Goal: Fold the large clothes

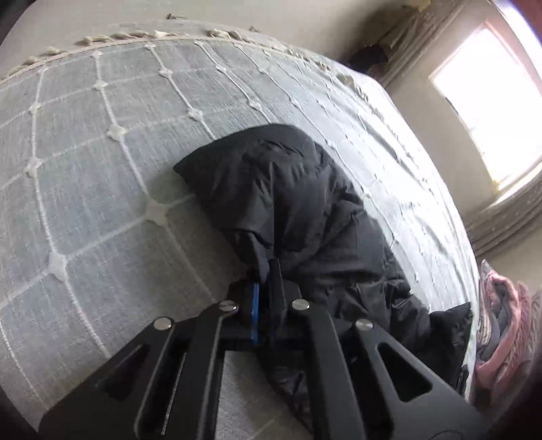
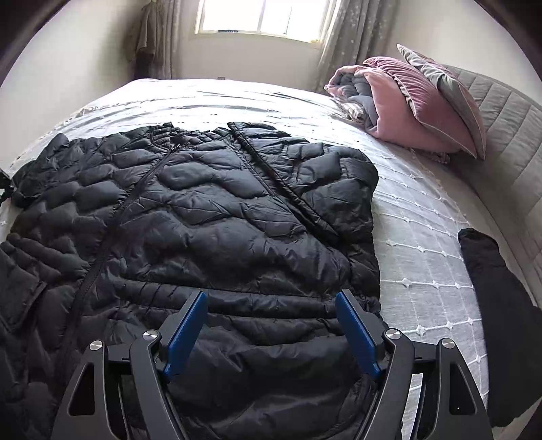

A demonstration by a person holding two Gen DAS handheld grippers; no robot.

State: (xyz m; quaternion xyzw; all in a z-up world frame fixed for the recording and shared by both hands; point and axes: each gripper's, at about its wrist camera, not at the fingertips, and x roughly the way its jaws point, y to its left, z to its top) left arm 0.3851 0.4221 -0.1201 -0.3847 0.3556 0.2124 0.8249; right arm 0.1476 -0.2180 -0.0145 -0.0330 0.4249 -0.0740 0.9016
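Black puffer jacket [image 2: 203, 210] mostly flat on bed [image 2: 423, 270], unfolded; left gripper [image 1: 266, 270] pinches its edge, right gripper [image 2: 271, 304] wide open, empty.

Bright curtained window [image 2: 261, 18], pale walls, grey bedspread [image 2: 423, 237] with white grid stitching, padded headboard [image 2: 508, 135], pink pillows [image 2: 423, 111].

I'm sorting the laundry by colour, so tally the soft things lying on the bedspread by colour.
Black: 1, the puffer jacket
Pink: 2, the folded quilt and the pillow leaning on it
Total: 3
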